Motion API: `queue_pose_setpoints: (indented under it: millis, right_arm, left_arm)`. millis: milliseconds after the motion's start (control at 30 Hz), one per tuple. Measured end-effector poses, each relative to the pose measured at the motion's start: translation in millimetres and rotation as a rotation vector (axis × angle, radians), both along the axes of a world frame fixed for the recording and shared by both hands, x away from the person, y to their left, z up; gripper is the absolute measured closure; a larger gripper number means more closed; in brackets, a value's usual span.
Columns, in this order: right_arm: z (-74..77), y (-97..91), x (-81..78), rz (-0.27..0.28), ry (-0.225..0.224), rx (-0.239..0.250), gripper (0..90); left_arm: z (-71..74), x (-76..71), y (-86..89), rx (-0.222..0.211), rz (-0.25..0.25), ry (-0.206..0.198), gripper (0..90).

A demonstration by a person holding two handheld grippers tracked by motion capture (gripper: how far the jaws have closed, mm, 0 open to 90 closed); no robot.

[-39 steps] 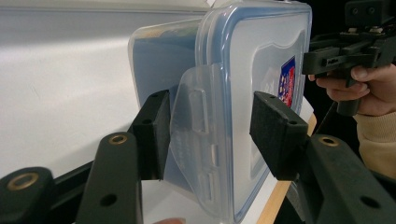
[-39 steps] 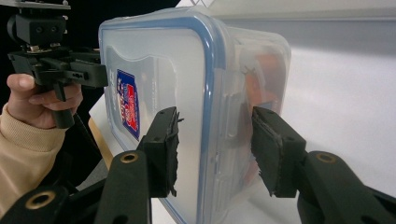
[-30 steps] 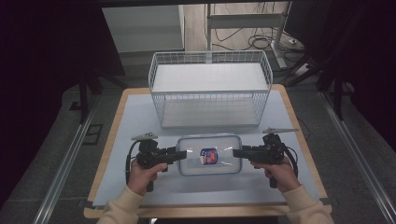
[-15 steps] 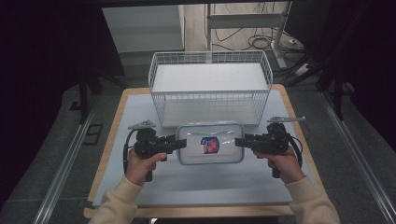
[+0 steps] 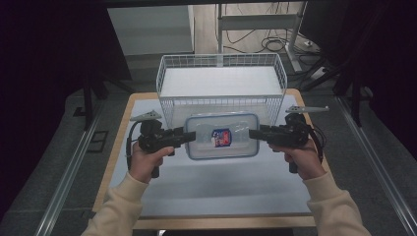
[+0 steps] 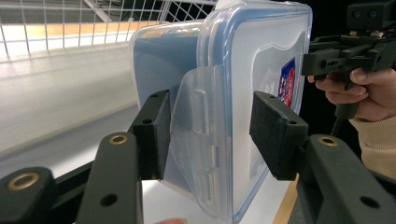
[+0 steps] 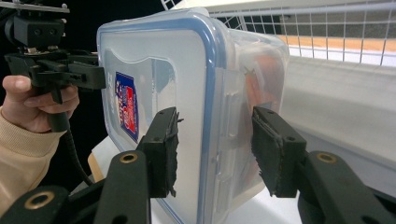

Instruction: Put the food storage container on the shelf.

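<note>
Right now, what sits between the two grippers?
In the high view, the clear lidded container spans the gap between the left gripper and the right gripper, each at one of its short ends. The wire basket stands just behind it.

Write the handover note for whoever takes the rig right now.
Left hand-held gripper: shut on the left end latch of the clear plastic container.
Right hand-held gripper: shut on the right end latch.
The container, lid on, is held level between the two, above the table, right in front of the white wire basket.
Done: container picked up.
Left, probably: carry it over the near wall and lower it into the basket, then open both.
</note>
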State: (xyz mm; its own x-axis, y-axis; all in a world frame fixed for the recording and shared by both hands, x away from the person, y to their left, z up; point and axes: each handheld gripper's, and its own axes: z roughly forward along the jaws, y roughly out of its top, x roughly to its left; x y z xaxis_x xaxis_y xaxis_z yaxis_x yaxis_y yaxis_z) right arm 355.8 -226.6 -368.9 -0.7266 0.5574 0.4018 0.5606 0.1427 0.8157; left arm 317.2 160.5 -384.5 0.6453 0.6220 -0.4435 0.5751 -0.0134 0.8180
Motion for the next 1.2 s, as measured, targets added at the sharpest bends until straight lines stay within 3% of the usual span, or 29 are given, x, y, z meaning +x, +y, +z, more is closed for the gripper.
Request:
queue_pose_setpoints:
  millis: [800,1200]
  right_arm:
    - [36.8,0.1,22.0,-0.004,-0.052,0.005,52.3]
    - [54.4,-3.9,39.3,-0.029,-0.065,0.017,52.3]
  left_arm:
    - [42.1,23.3,-1.6,0.024,0.004,-0.043,49.7]
    - [62.1,47.5,-5.0,0.033,-0.013,-0.056,49.7]
